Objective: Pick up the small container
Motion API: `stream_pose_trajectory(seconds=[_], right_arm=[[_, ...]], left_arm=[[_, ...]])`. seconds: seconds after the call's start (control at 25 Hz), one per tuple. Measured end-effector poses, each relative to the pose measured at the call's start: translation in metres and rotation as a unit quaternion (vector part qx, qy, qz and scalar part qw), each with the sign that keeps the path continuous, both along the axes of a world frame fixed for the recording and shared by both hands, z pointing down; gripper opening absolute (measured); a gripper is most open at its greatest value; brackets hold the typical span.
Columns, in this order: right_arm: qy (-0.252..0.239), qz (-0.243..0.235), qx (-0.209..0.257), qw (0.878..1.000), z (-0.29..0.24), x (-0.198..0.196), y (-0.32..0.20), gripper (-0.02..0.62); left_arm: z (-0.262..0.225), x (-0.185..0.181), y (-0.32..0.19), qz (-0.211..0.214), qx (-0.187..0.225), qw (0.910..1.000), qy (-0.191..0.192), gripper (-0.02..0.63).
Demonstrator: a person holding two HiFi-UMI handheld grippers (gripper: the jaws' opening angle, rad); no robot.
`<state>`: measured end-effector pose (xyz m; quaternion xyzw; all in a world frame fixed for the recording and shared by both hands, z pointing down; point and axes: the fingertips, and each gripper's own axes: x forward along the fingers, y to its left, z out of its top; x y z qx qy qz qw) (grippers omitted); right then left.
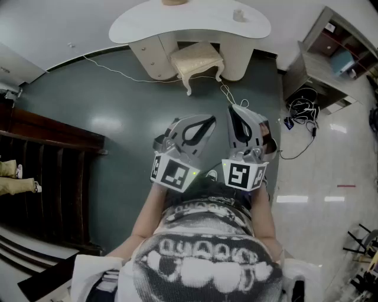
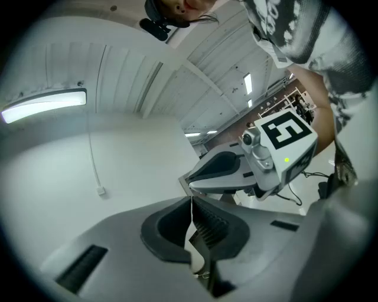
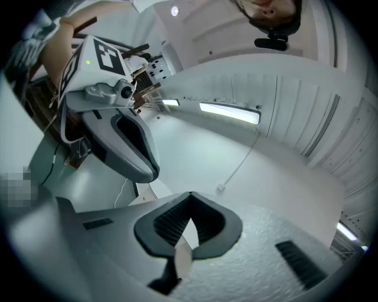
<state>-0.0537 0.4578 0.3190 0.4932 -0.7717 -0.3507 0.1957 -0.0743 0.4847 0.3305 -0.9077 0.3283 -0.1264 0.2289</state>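
Observation:
In the head view a small pale container stands near the right end of a white curved dressing table at the far side of the room. I hold both grippers close in front of my body, far short of the table. My left gripper has its jaws together with nothing between them, as the left gripper view confirms. Beside it my right gripper is also shut and empty, with its tips meeting in the right gripper view. Neither gripper view shows the container.
A cream padded stool stands tucked under the table. A thin white cable trails over the dark floor. Dark wooden railings run along the left. At the right stand a shelf unit and a tangle of black cables.

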Motion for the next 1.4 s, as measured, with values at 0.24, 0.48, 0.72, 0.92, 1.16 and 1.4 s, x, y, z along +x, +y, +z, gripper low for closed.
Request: stream_pose_trajectory(seconds=[0.24,0.48,0.72,0.92,1.16,1.4], right_arm=[[-0.018,-0.009,-0.001,1.0,0.002,0.009,0.004,0.002],[-0.022,-0.01,-0.018,1.0,0.011,0.012,-0.004,0.009],[-0.027,-0.012,-0.029,0.999,0.018,0.013,-0.021,0.032],[-0.03,-0.009,-0.034,0.999,0.02,0.014,-0.038,0.034],[-0.029,-0.002,-0.043,0.999,0.028,0.023,-0.079,0.031],[-0.033,0.006,-0.052,0.998,0.031,0.018,-0.145,0.021]], left_arm=[[0.001,0.007,0.003,-0.004,-0.002,1.0,-0.001,0.005],[0.01,0.002,-0.001,-0.009,-0.013,0.9999,-0.006,0.005],[0.012,0.007,-0.019,-0.006,-0.015,0.9998,-0.009,0.005],[0.013,0.014,-0.043,0.007,-0.017,0.9998,-0.01,0.005],[0.019,0.031,-0.083,0.032,-0.019,0.9992,-0.015,0.005],[0.025,0.03,-0.145,0.051,-0.021,0.9981,-0.03,0.005]])
